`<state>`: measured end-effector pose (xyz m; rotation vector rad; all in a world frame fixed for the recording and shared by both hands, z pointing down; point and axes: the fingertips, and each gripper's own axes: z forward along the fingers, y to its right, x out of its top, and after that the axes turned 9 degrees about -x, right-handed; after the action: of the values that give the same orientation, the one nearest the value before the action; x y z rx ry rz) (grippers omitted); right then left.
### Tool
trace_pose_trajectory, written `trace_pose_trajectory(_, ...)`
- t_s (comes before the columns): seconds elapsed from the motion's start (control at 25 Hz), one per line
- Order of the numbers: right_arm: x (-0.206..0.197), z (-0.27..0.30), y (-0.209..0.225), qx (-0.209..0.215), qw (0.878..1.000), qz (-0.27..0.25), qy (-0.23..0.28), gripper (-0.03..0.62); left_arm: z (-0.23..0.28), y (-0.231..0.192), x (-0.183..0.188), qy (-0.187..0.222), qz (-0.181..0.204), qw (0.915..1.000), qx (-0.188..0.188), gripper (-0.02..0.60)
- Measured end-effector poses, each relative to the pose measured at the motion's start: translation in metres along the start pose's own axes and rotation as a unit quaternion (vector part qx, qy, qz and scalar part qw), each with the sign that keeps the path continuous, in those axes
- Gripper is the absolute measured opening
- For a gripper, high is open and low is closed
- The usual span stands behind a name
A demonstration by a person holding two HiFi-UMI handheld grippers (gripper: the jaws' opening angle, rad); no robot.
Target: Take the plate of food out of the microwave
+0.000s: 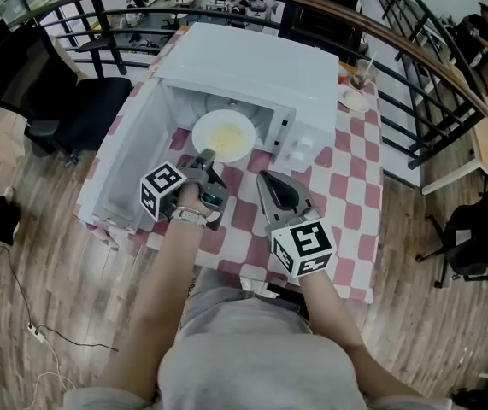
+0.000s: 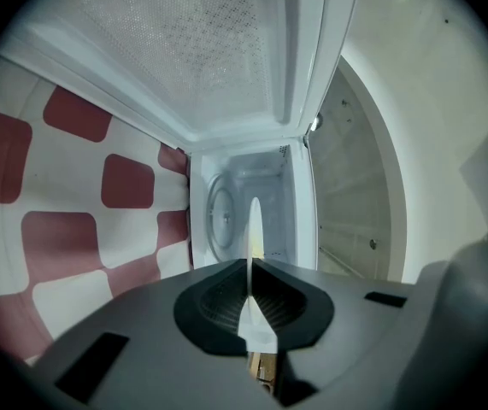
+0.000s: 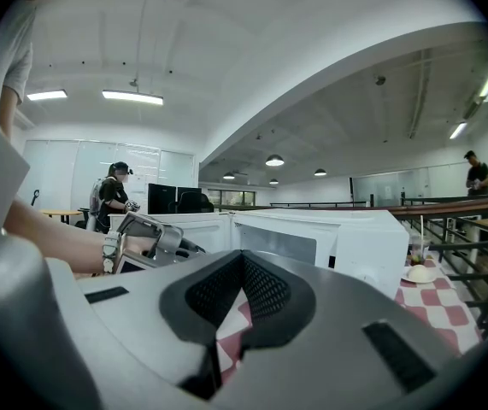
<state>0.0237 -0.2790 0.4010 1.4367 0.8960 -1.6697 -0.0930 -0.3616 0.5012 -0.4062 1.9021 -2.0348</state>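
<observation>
round white plate (image 1: pixel 202 130): near rim hiding under left gripper (image 1: pixel 207 158)
pale yellow food (image 1: pixel 229 134): looking too small to identify

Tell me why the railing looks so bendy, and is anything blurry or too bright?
Head view: the wide lens bows the railing into an arc. Left gripper view: the plate, pinched edge-on in the left gripper, is a soft white sliver. Right gripper view: ceiling lights glare white, corners go black.

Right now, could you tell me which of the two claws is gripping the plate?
The left claw: its jaws pinch the near rim of the plate at the microwave, while the right claw holds nothing.
</observation>
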Motion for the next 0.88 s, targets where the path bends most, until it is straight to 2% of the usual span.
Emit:
trace_pose_trajectory(0.68,0.014,0.002,-0.004,-0.008,1.0,0.004,-0.002,0.025,-0.031,0.043,-0.011,-0.005,0.018,0.9996,-0.023,0.015)
trace_pose_trajectory(0.88,0.02,0.003,-0.006,-0.014,1.0,0.005,0.0,0.025,-0.032,0.059,-0.012,-0.024,0.031,0.9987,-0.033,0.015)
